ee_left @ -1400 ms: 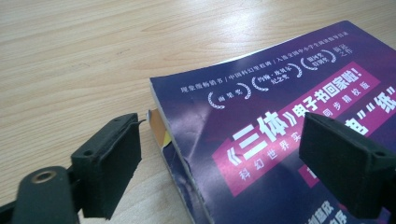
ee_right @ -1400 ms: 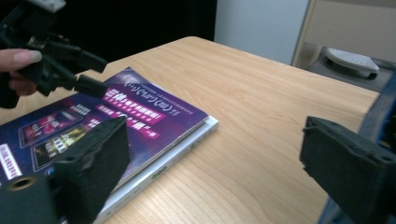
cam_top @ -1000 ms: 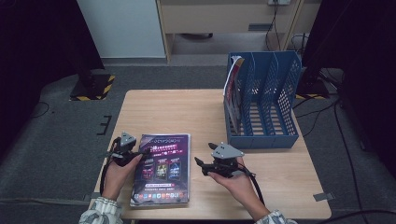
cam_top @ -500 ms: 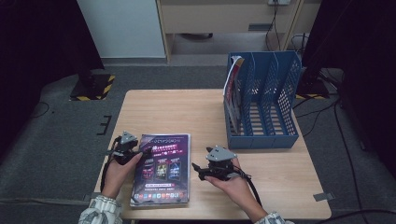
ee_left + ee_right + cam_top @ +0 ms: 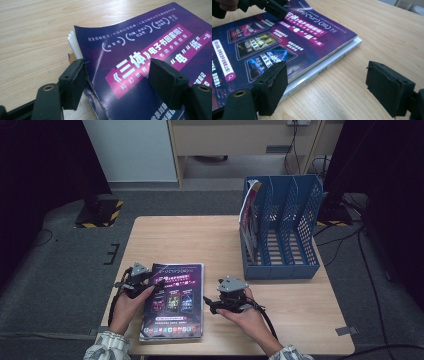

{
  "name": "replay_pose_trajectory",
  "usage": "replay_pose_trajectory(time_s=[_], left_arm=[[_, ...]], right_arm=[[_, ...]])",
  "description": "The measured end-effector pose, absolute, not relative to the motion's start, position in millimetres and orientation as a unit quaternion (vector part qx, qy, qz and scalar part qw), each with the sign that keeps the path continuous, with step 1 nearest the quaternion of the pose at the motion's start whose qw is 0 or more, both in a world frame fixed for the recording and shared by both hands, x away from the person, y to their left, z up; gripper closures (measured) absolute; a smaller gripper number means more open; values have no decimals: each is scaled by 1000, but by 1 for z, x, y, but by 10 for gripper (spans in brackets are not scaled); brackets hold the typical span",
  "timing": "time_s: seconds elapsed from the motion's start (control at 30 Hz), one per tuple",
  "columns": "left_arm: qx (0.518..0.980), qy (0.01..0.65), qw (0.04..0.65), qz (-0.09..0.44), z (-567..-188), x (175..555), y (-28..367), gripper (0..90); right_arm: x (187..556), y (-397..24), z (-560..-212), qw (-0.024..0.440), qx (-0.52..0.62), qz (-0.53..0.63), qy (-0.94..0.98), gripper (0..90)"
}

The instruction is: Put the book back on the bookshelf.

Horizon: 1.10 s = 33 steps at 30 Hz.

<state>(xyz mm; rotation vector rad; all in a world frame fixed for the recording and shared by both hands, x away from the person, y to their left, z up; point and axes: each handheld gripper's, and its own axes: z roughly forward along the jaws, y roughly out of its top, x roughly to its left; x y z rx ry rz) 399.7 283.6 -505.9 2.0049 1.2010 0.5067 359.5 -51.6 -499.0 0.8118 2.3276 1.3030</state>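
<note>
Black two-jaw grippers (image 5: 150, 282) (image 5: 209, 304) — grey three-cornered top plates, trailing black cables — pale patterned sleeve cuffs (image 5: 107, 345).

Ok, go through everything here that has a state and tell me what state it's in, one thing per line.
Purple glossy magazine: lying flat on a white book, its far left corner lifted.
White book: closed, flat on the table.
Blue plastic file rack: upright, one magazine in its left slot.
Left tool: open, jaws astride the lifted corner.
Right tool: open, holding nothing.
</note>
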Motion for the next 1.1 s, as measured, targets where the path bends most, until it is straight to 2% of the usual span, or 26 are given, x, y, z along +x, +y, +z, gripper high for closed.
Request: replay_pose_trajectory(time_s=[0.23, 0.37, 0.9, 1.1], left_arm=[[785, 457, 370, 195, -503, 397, 280, 333], [791, 452, 356, 207, -503, 396, 275, 310], [799, 444, 337, 225, -501, 392, 268, 327], [799, 443, 336, 227, -500, 392, 267, 327]], right_arm=[[361, -50, -503, 166, 287, 453, 828, 173], [363, -50, -506, 160, 291, 448, 830, 169], [371, -47, -513, 133, 294, 441, 837, 139], [378, -48, -511, 108, 309, 460, 825, 146]])
